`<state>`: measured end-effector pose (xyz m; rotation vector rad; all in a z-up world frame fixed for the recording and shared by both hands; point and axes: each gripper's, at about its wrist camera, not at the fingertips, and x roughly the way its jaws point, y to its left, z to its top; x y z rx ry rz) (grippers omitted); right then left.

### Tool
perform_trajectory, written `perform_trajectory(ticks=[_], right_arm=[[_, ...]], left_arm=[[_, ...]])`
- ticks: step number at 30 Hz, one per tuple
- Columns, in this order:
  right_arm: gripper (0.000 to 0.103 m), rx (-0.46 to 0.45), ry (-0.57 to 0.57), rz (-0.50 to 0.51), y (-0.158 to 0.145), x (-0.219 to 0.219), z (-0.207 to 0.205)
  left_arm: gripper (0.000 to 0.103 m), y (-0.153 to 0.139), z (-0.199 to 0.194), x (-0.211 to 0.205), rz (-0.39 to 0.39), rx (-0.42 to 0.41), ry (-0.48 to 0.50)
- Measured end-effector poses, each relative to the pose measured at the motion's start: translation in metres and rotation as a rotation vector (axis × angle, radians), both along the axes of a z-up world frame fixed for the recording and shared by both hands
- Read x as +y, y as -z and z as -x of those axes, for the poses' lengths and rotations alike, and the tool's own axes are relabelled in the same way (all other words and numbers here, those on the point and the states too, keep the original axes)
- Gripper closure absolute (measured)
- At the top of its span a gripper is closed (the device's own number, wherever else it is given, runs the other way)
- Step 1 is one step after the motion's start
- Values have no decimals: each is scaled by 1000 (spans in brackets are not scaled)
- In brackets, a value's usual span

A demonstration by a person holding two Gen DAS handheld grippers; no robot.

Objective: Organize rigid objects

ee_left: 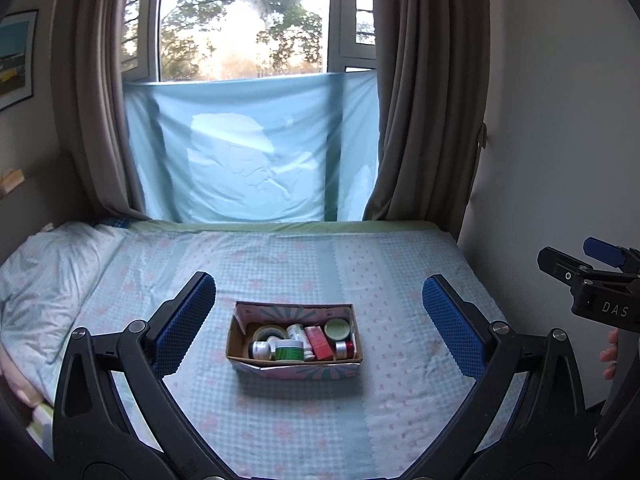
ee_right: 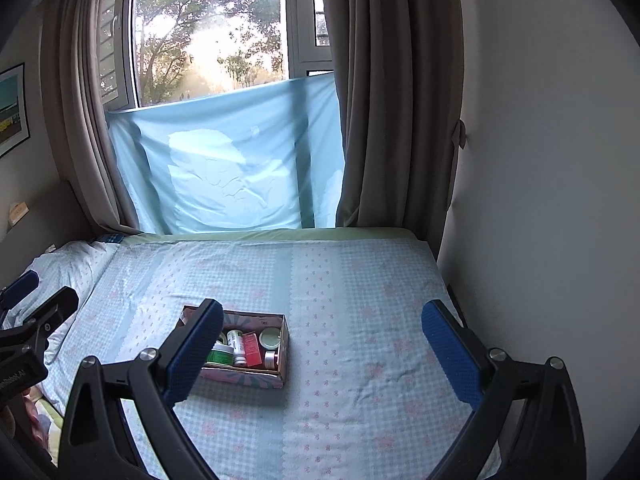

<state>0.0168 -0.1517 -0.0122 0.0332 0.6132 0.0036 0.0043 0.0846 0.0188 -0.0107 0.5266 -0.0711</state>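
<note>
- The box [ee_left: 294, 338] sits in the middle of the bed [ee_left: 400, 264], on the checked sheet, far from the pillow [ee_left: 52, 276] and from the wall.
- It is full of small hard things: a green jar [ee_left: 289, 350], a white bottle [ee_left: 298, 334], a red carton [ee_left: 319, 343], a round pale lid [ee_left: 337, 329] and a little red can [ee_left: 346, 350]. They lie packed side by side, so I think they are kept in there so they do not roll around on the soft bed.
- The open top faces up, so a gripper can reach in from above.
- The left gripper [ee_left: 320, 324] is held up over the near side of the bed and points right at the box. Its two blue pads are spread wide apart and hold nothing.
- The right gripper [ee_right: 322, 344] is held the same way, a bit more to the right. The box shows by its left pad. Its pads are also wide apart and empty.
- Neither gripper touches the box yet.
- My guess is that the job is either just starting or all done, since no loose things lie on the sheet.
</note>
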Motion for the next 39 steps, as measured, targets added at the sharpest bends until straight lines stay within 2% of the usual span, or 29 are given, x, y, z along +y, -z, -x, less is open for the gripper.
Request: perform_trajectory(ticks=[39], right_arm=[[4,-13,3,4,-7,-2,-9]], left_arm=[[0,-3,-5,-11,-28,-20,4]])
